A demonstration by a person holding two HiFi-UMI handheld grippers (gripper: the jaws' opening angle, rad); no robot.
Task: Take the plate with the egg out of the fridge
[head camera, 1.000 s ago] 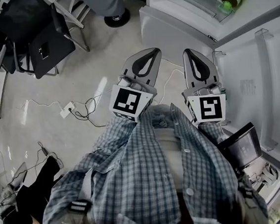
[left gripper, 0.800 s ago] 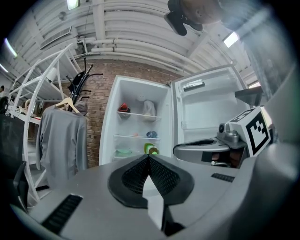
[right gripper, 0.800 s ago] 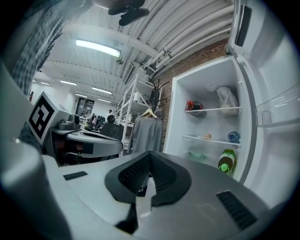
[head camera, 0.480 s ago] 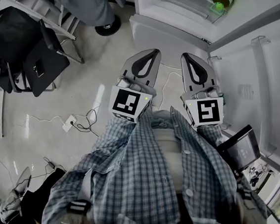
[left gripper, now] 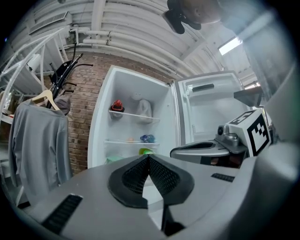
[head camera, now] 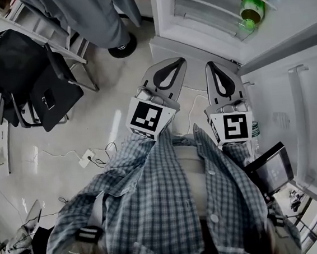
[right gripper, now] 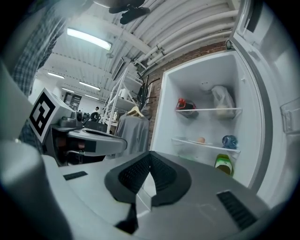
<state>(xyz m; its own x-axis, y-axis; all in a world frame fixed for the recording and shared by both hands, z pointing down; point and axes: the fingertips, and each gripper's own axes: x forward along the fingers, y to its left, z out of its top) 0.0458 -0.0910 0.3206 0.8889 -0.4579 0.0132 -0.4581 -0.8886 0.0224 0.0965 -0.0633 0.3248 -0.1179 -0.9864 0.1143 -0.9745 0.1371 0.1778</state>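
In front of the open white fridge [right gripper: 165,112]: the person has stepped nearer in the last second, and more of its shelves now show in the head view. The grey left gripper [left gripper: 149,156] and grey right gripper [right gripper: 150,153] are both closed tight and hold nothing. The pale plate with the egg [right gripper: 201,140] sits on the middle shelf, left of a blue round object [right gripper: 229,141]. Approach only; the jaws must open before any reach.

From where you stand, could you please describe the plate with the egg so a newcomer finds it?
Look into the open fridge, at the second shelf from the top. The plate sits left of a blue round object, and it alone carries a small tan egg.
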